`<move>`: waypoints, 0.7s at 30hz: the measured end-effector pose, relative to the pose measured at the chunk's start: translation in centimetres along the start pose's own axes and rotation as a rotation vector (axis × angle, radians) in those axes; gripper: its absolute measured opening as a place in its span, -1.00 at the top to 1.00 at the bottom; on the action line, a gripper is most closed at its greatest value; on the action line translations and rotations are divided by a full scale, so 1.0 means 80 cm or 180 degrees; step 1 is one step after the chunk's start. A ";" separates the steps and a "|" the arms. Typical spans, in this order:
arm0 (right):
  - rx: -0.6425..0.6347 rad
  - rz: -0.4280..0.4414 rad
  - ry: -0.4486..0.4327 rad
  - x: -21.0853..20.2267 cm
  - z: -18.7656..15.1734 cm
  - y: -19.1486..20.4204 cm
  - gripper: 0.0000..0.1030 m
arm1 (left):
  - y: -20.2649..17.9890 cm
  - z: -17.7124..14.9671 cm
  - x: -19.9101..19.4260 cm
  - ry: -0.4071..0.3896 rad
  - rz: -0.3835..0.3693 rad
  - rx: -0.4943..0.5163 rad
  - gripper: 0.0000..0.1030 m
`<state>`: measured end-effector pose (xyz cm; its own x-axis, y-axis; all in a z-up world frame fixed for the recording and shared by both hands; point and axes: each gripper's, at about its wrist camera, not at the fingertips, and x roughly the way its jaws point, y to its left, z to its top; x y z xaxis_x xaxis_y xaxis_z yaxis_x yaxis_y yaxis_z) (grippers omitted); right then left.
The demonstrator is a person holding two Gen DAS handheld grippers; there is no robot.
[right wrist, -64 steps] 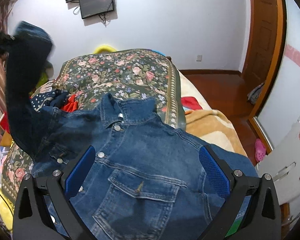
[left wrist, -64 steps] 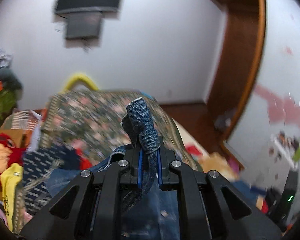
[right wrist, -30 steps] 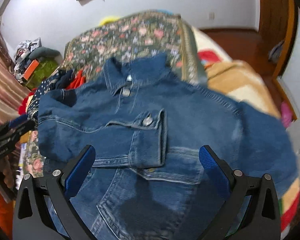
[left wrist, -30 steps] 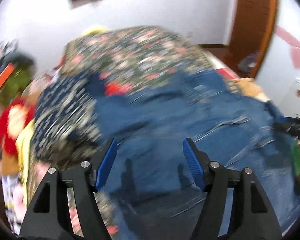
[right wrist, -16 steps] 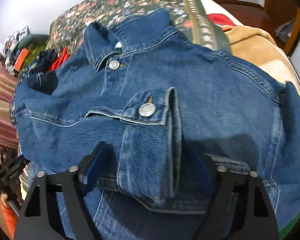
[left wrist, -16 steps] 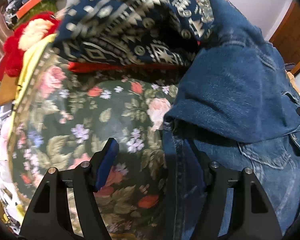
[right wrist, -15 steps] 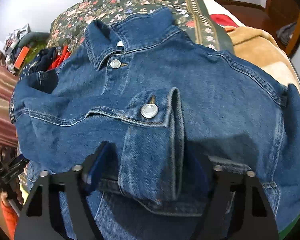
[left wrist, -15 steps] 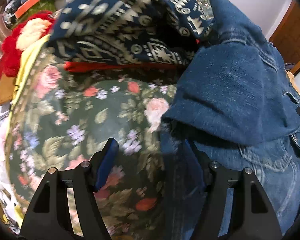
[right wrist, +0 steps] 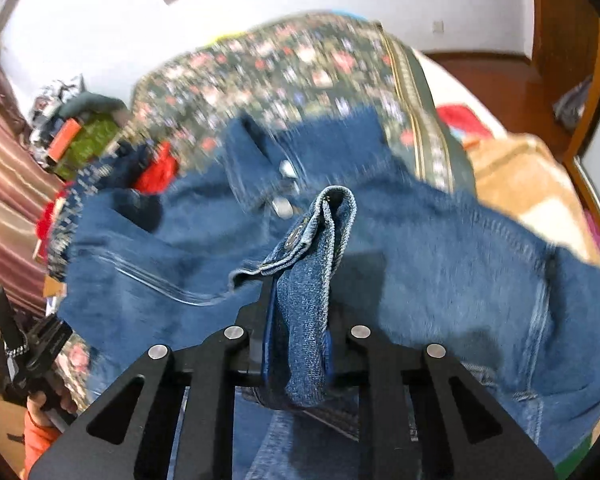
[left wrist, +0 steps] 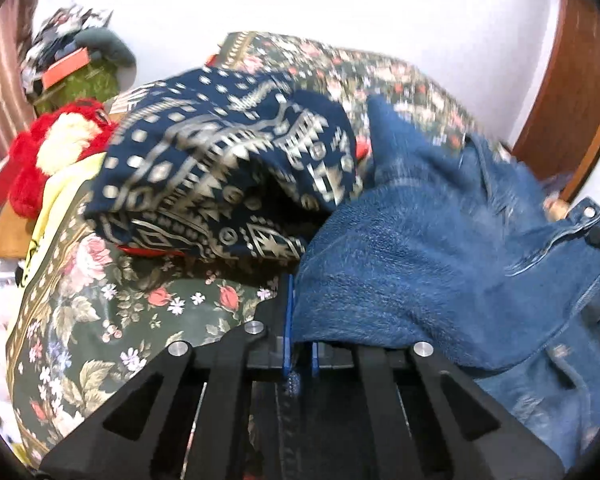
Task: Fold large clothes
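A denim jacket (right wrist: pixel 440 264) lies spread across a floral bedspread (left wrist: pixel 100 320) on the bed. The right hand-held gripper (right wrist: pixel 296 344), angled downward, has just closed its jaws on the buttoned sleeve cuff (right wrist: pixel 320 240). The left hand-held gripper (left wrist: pixel 300 344), also tilted down, is clamped on the jacket's edge beside a patterned navy garment (left wrist: pixel 220 168).
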<state>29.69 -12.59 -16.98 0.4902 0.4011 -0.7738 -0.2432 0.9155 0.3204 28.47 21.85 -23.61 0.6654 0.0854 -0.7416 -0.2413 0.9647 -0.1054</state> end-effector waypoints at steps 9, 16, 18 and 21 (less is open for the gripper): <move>-0.0023 -0.0125 -0.0329 -0.041 0.011 -0.012 0.70 | -0.007 -0.011 -0.038 -0.0022 0.0210 -0.0008 0.89; 0.0094 -0.0262 0.0219 0.024 -0.031 -0.045 0.70 | -0.002 -0.024 -0.001 0.0243 0.0405 -0.0055 0.82; 0.0101 -0.0302 0.0348 0.037 -0.039 -0.049 0.70 | -0.002 -0.031 0.010 0.0340 0.0451 0.0021 0.77; 0.0086 -0.0371 0.0456 0.042 -0.046 -0.056 0.62 | -0.002 -0.040 0.017 0.0488 0.0425 0.0113 0.74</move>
<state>29.30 -15.45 -23.01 0.3891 0.2853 -0.8759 -0.1681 0.9568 0.2370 27.17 20.98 -26.76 0.5132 0.1770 -0.8398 -0.2934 0.9557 0.0221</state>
